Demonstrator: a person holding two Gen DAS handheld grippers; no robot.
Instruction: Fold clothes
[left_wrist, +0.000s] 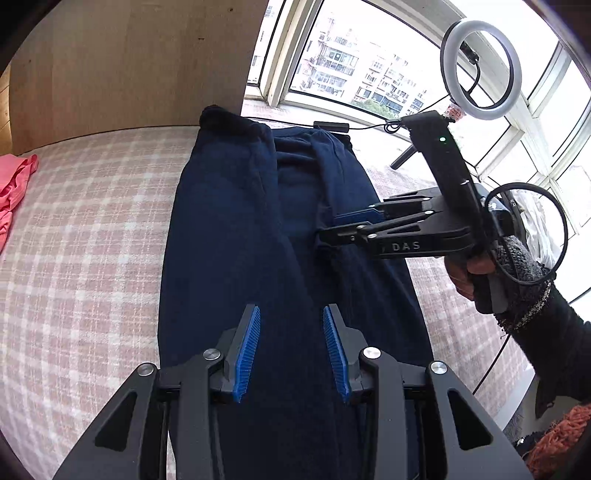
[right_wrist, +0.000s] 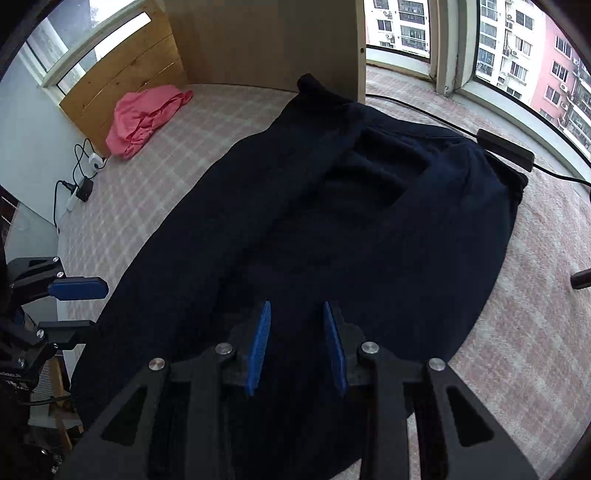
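A navy garment (left_wrist: 236, 229) lies lengthwise on the pink plaid bed cover (left_wrist: 85, 229), its sides folded inward and a cuff at the far end. My left gripper (left_wrist: 291, 310) is open just above the near part of the cloth, nothing between its blue pads. My right gripper (left_wrist: 327, 228), held by a hand in a knitted sleeve, reaches in from the right over the garment's right fold. In the right wrist view the right gripper (right_wrist: 295, 304) stands open over the navy garment (right_wrist: 332, 206), and the left gripper (right_wrist: 99, 308) is open at the left edge.
A crumpled pink garment (right_wrist: 144, 118) lies at the far left by the wooden headboard (right_wrist: 125, 74). A black adapter (right_wrist: 506, 147) with its cable rests beyond the navy cloth. A ring light (left_wrist: 480, 70) stands by the window. A power strip (right_wrist: 81, 188) is on the floor.
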